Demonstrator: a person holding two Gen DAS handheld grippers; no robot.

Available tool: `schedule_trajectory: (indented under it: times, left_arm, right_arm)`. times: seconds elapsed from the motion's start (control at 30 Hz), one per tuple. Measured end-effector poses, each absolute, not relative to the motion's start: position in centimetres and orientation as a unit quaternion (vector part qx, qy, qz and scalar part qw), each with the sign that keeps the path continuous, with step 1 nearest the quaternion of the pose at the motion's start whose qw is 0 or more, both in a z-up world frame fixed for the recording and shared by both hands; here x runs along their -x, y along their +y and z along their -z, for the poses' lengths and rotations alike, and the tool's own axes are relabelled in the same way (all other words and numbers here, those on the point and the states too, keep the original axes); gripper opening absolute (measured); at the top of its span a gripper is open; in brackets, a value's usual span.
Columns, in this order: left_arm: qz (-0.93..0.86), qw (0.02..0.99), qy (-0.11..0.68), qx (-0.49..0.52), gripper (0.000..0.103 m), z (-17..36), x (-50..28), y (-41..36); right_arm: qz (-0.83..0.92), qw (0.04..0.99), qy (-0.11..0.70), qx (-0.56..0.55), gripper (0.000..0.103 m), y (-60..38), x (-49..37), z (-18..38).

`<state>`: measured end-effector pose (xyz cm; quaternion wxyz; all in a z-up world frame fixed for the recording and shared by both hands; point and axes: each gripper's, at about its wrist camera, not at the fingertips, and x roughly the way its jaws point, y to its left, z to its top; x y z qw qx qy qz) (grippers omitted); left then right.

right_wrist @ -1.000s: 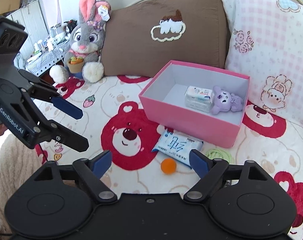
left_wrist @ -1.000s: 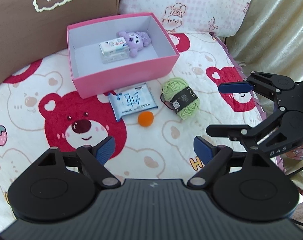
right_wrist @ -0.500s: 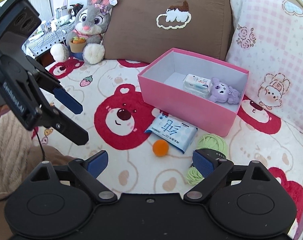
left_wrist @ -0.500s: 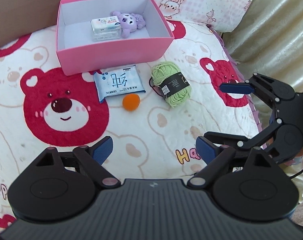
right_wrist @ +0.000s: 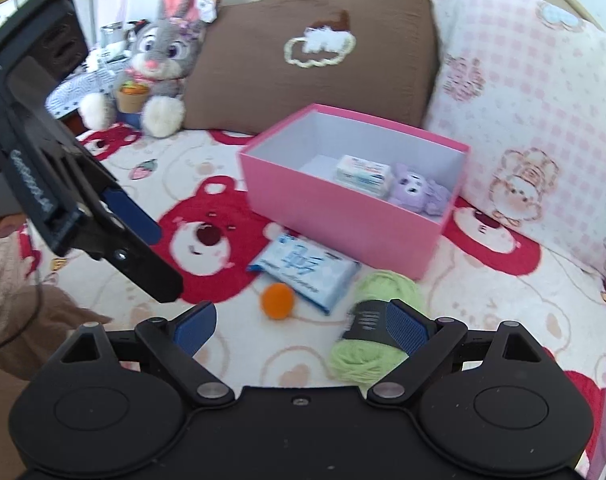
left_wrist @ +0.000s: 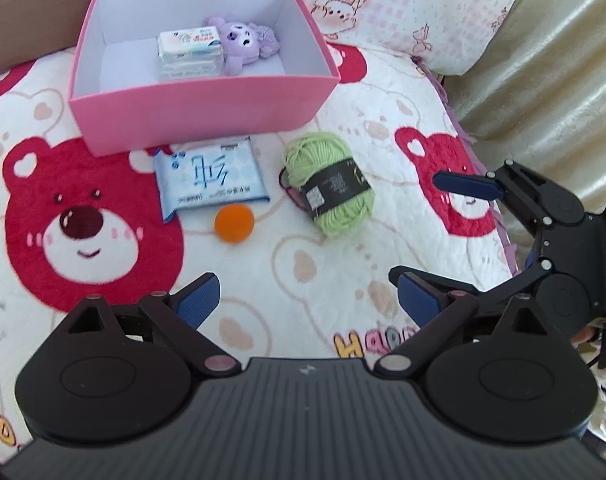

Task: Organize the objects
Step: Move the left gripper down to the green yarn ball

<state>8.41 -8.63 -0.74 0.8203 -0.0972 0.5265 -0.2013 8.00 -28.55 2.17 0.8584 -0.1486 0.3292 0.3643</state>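
Left wrist view is giving me the whole layout: my left gripper is hovering wide and empty over the bear-print quilted bed cover, with the open pink cardboard box sitting ahead, already holding a white wrapped tissue pack and a small purple plush toy. Outside the box, just in front of its near wall, I am seeing a flat light-blue tissue packet, a small orange fuzzy ball almost touching that packet's near edge, and a green yarn skein with a black paper band to the right. My right gripper is also spread wide and holding nothing, and in its view the yarn is lying close to its right fingertip.

I am judging several risks here. The ball is round and on soft bedding, so a glancing finger could be sending it rolling away. Pinching the yarn off-centre could be pulling loose strands or slipping the band off. The thin packet is lying flush on the quilt, so I could be snagging fabric with it. Both grippers are working near each other, so a collision is possible
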Motion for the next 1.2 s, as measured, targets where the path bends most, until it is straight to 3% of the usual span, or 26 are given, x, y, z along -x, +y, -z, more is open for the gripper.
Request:
schedule_trajectory:
  times: [0.6, 1.2]
  left_arm:
    - [0.197, 0.832, 0.506, 0.114, 0.097, 5.4, -14.5, -13.5]
    - [0.201, 0.818, 0.489, 0.226, 0.094, 11.5, -17.9, -14.0]
  right_arm:
    - [-0.305, 0.864, 0.390, 0.093, 0.094, -30.2, -13.4, 3.5]
    - [-0.301, 0.858, 0.402, 0.105, 0.093, -28.8, -16.0, 6.4]
